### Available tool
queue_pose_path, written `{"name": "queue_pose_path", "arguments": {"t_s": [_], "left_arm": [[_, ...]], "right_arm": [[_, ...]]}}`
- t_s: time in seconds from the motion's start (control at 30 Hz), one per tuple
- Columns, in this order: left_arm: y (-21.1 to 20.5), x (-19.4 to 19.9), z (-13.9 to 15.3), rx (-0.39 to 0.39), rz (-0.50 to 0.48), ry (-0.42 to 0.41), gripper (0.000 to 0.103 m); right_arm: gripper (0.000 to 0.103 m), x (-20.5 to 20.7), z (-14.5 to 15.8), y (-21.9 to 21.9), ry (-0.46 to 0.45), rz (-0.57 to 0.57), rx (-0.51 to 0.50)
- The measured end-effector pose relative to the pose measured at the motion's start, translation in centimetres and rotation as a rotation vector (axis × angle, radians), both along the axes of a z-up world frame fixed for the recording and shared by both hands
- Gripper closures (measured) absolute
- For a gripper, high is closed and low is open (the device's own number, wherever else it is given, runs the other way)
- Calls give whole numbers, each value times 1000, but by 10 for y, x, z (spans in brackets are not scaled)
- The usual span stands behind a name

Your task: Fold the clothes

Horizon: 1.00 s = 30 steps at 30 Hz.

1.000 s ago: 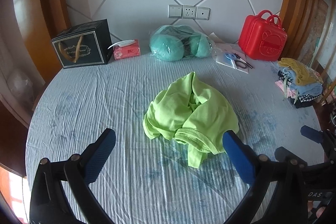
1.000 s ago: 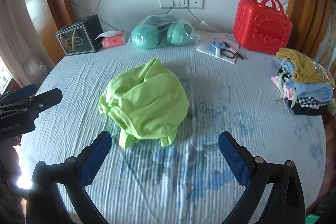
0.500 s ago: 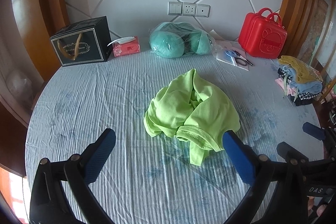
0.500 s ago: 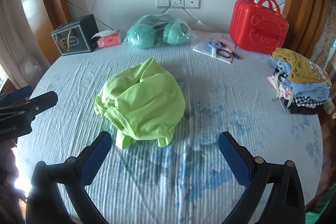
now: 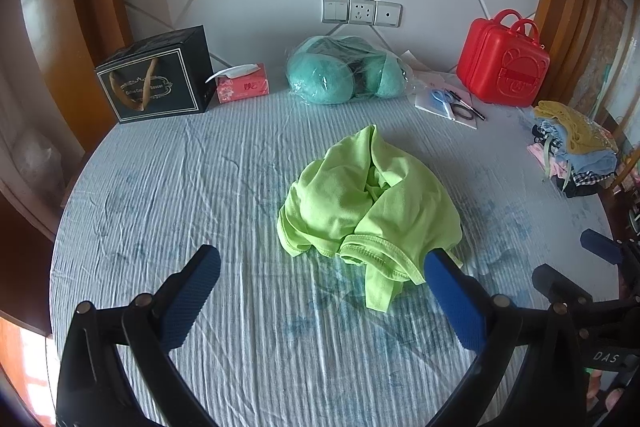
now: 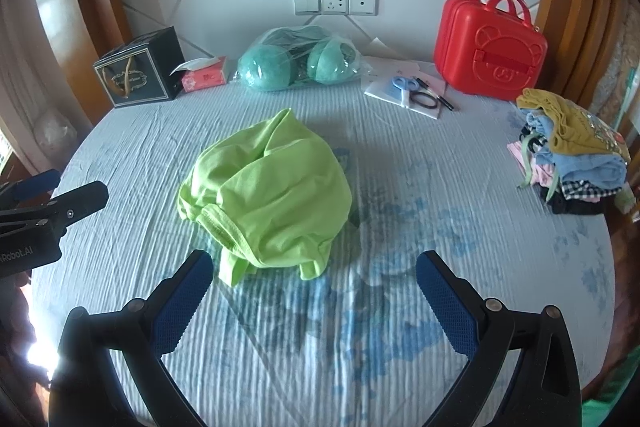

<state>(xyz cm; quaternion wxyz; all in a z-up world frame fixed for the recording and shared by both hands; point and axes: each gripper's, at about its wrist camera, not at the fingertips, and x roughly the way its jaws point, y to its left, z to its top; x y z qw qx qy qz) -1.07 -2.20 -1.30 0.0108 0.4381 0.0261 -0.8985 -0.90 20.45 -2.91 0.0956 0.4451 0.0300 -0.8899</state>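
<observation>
A crumpled lime-green shirt lies in a heap in the middle of the pale blue bedsheet; it also shows in the right wrist view. My left gripper is open and empty, held just in front of the shirt, its right pad near the shirt's collar edge. My right gripper is open and empty, also just short of the shirt's near edge. Each gripper shows at the side of the other's view, the right gripper and the left gripper.
Along the headboard wall stand a black gift bag, a pink tissue box, a bagged teal neck pillow, papers with scissors and a red case. A pile of clothes sits at the right edge.
Both grippers have drawn back and risen slightly, so the shirt sits a little farther off in both views. The shirt has not moved. Both stay open.
</observation>
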Motion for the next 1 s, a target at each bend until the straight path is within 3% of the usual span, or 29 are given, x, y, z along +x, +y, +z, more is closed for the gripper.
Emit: {"name": "queue_pose_path", "arguments": {"t_s": [1.0], "left_arm": [[-8,-8,-11,3,15,-25,0]], "right_arm": [[0,-5,-7,2,-31,1,-3]]}}
